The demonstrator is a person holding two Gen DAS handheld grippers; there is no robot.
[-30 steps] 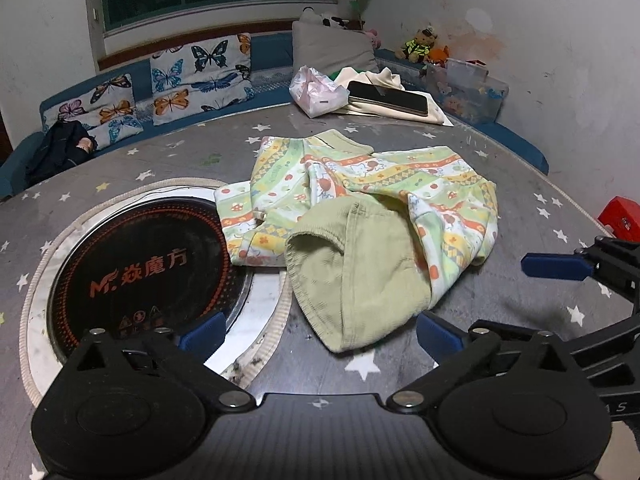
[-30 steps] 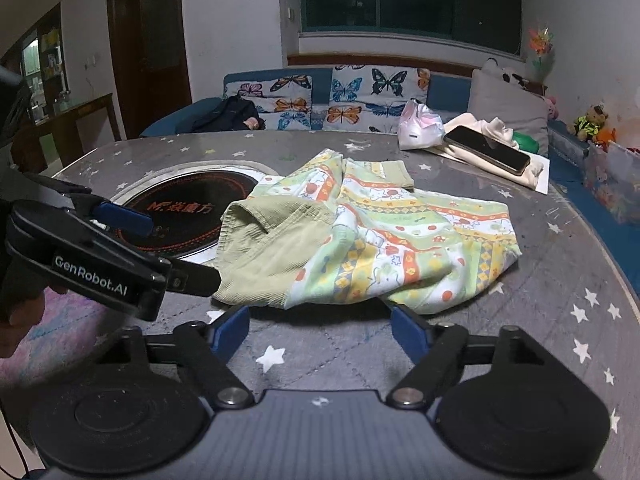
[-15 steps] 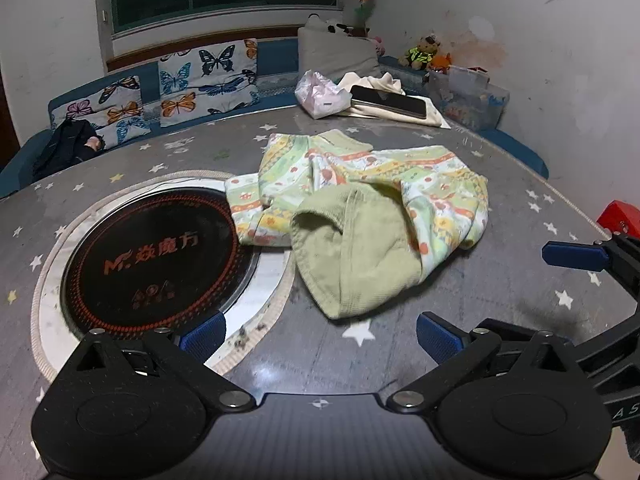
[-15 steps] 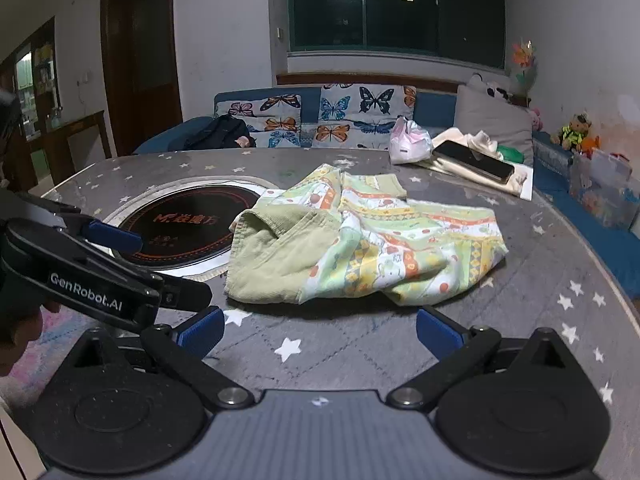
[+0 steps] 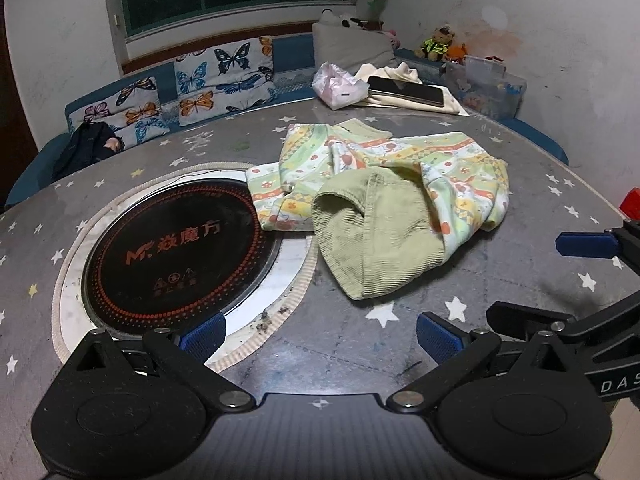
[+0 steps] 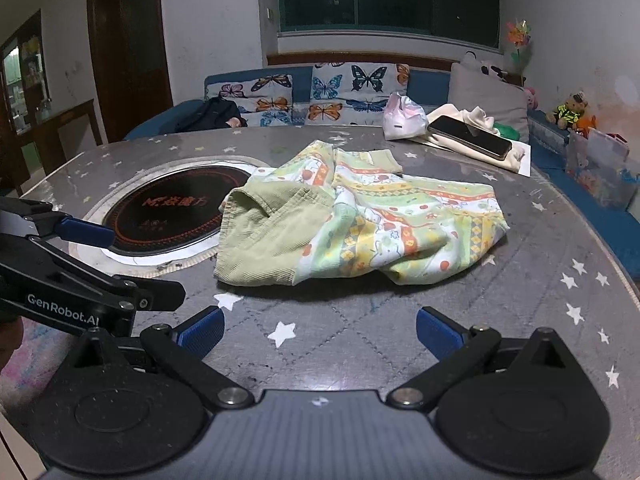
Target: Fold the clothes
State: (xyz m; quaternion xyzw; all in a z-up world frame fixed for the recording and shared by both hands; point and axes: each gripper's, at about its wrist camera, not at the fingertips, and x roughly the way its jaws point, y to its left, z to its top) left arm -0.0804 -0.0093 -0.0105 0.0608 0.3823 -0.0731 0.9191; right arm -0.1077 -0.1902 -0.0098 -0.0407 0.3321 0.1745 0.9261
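A star-patterned tabletop [image 5: 520, 292] carries a crumpled printed garment [image 6: 400, 216], its green lining turned out, lying beside the inset cooktop [image 5: 176, 252] and apparently awaiting folding. Left hand-held gripper [image 5: 320, 334] and right hand-held gripper [image 6: 320, 330] hover short of it, both spread and empty.

Ahead of the blue fingertips [image 6: 202, 332], a garment [image 6: 400, 224] striped green, yellow and orange with an olive ribbed lining; grey star-printed table [image 6: 560, 300].
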